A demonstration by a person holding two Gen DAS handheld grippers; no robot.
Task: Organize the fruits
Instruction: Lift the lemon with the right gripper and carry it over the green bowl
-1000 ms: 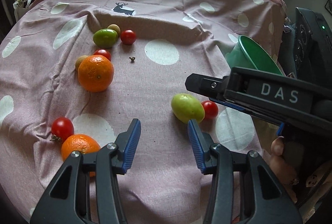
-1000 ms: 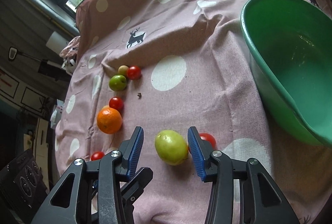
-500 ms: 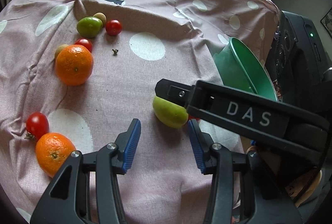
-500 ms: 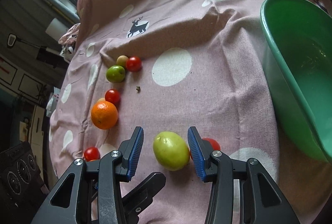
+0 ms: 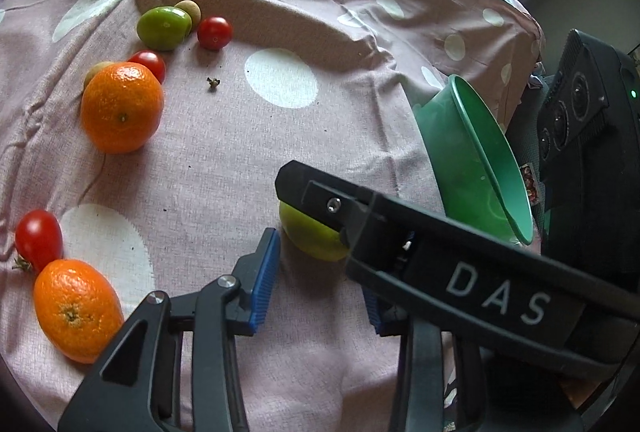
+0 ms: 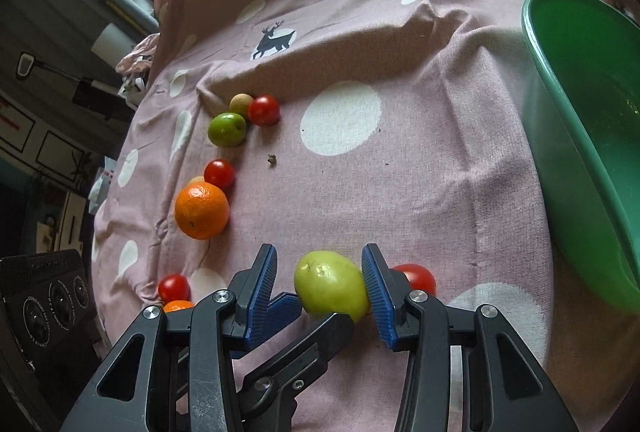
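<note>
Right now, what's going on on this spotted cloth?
A person with two handheld grippers is sorting fruit. The right gripper straddles a pale green fruit on the cloth; one pad touches it, the other stands off. The left gripper, jaws just narrowing, is empty beside that fruit. The green bowl looks empty; oranges and tomatoes lie scattered.

We see a smooth yellow-green oval fruit [image 6: 331, 288] lying on its side between our right gripper's [image 6: 320, 284] blue pads, touching the right one.
</note>
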